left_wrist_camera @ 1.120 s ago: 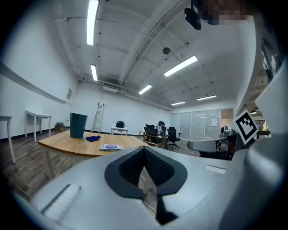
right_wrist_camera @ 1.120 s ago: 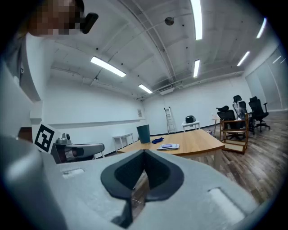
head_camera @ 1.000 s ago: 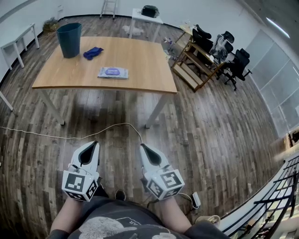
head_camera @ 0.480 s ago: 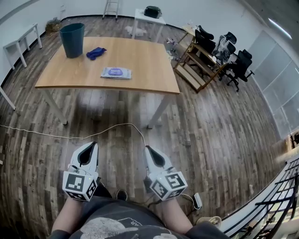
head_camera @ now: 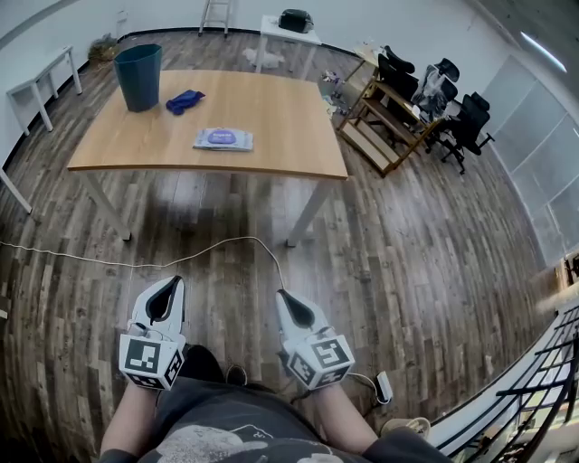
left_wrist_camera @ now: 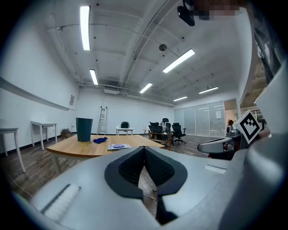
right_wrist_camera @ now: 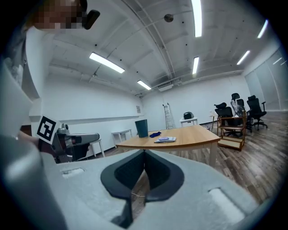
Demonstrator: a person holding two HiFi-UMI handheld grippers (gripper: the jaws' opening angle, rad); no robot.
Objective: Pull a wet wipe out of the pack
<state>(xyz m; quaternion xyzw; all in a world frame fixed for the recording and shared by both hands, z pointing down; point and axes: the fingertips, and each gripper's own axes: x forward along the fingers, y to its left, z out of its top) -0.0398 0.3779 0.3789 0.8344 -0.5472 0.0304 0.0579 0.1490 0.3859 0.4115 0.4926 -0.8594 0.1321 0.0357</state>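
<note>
The left gripper (head_camera: 172,284) and the right gripper (head_camera: 283,296) are held low in front of the person's body, side by side and apart, above the wooden floor (head_camera: 407,271). Both are pointed towards the table (head_camera: 280,127), from which they are well apart. In the left gripper view the dark jaws are seen pressed together at their tips, with nothing between them. In the right gripper view the jaws are likewise closed on nothing, the pads meeting along a thin line.

The wet wipe pack (head_camera: 223,139) is laid flat on the table, near the middle of the top and somewhat towards the near edge, with its purple lid patch turned up. It is untouched by either gripper. A blue cloth (head_camera: 184,100) is seen crumpled beyond the pack and to its left, apart from it. A dark teal bin (head_camera: 138,77) is stood upright at the far left corner of the table, just beside the cloth.

A thin pale cable (head_camera: 208,249) is trailed across the floor between the table and the grippers. To the right of the table a low wooden rack (head_camera: 373,137) is placed, with black office chairs (head_camera: 457,118) behind it. A ladder (head_camera: 212,14) is leaned against the far wall.
</note>
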